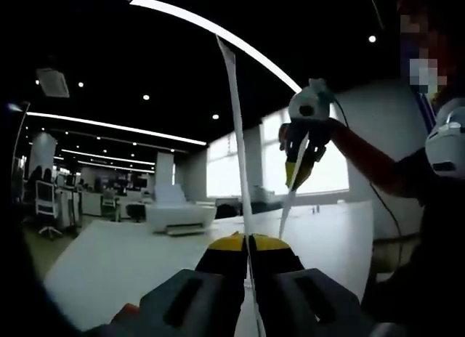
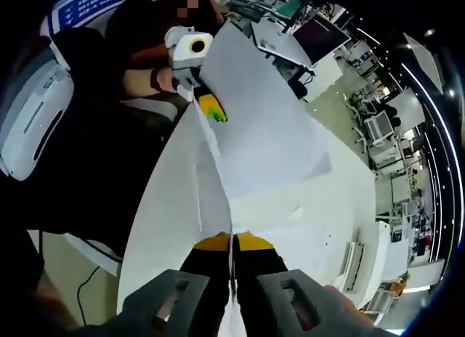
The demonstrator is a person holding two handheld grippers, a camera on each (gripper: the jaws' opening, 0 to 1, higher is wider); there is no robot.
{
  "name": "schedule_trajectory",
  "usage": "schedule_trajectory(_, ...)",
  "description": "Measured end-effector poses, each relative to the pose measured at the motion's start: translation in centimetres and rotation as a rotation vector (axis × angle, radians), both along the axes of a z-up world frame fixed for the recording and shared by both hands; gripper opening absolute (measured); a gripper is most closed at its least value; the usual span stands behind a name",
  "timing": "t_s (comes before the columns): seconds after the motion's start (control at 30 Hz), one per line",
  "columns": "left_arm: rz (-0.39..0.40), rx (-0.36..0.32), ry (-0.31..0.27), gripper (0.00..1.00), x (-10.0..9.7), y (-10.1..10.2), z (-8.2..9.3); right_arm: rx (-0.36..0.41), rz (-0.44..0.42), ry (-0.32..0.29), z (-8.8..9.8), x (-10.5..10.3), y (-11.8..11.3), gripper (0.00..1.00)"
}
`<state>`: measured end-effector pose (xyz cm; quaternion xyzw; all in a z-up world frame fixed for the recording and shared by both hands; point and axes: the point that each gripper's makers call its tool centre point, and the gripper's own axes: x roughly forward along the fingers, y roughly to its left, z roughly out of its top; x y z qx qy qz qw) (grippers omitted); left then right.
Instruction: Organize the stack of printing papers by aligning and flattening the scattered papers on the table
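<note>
The stack of printing papers is lifted off the white table and held between the two grippers, one at each end. In the right gripper view it shows as broad, smooth, plain white sheets, slightly fanned so that separate edges and one loose corner stand out near the middle. In the left gripper view the same papers are seen edge-on, a thin white strip rising from the jaws and bending gently (the sheets sag rather than hang flat).

The left gripper has its yellow-tipped jaws pressed together on the paper edge, with only the thickness of the sheets between them; its body is grey plastic. The right gripper is likewise closed down on the papers' near edge, yellow tips touching the sheets on both sides. Each gripper also appears in the other's view, clamped on the far end of the papers.

The table top is matte white and rounded at its edge. A blue sign with white writing sits behind the person; the text is too small to read.
</note>
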<state>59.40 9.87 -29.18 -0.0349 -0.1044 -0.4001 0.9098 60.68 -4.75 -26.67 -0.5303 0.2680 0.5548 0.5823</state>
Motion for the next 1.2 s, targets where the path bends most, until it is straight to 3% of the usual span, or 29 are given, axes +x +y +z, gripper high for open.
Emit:
schedule_trajectory(0.83,-0.022,0.014,-0.020,0.10,-0.4,-0.6,-0.1,0.012,-0.011,0.045,0.0,0.8,2.4,0.00)
schedule_trajectory(1.2,-0.028,0.005,-0.019,0.19,-0.4,-0.7,0.0,0.010,-0.007,0.040,0.0,0.8,3.3,0.00)
